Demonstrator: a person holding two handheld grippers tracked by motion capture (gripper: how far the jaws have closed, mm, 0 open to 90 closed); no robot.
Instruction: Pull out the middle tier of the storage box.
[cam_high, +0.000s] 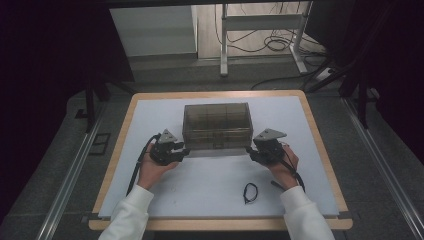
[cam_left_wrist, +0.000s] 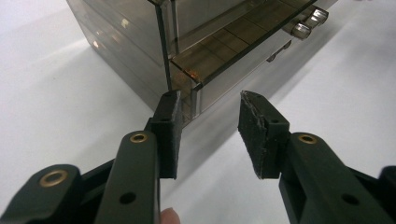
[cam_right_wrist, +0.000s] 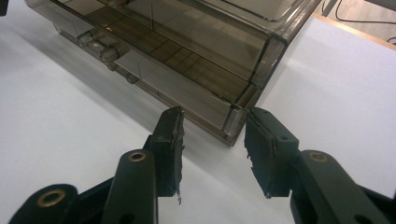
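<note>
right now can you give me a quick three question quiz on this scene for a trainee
1. True or false: the box on the table is see-through.
2. Where does the small black cord loop lie? A) on top of the box B) on the table near the person's right forearm C) between the left gripper's jaws
3. Which part of the box does each gripper face?

Key
1. True: smoky and clear.
2. B
3. The left gripper faces the box's front left bottom corner, the right gripper its front right bottom corner; both stand open, pads not pressing.
</note>
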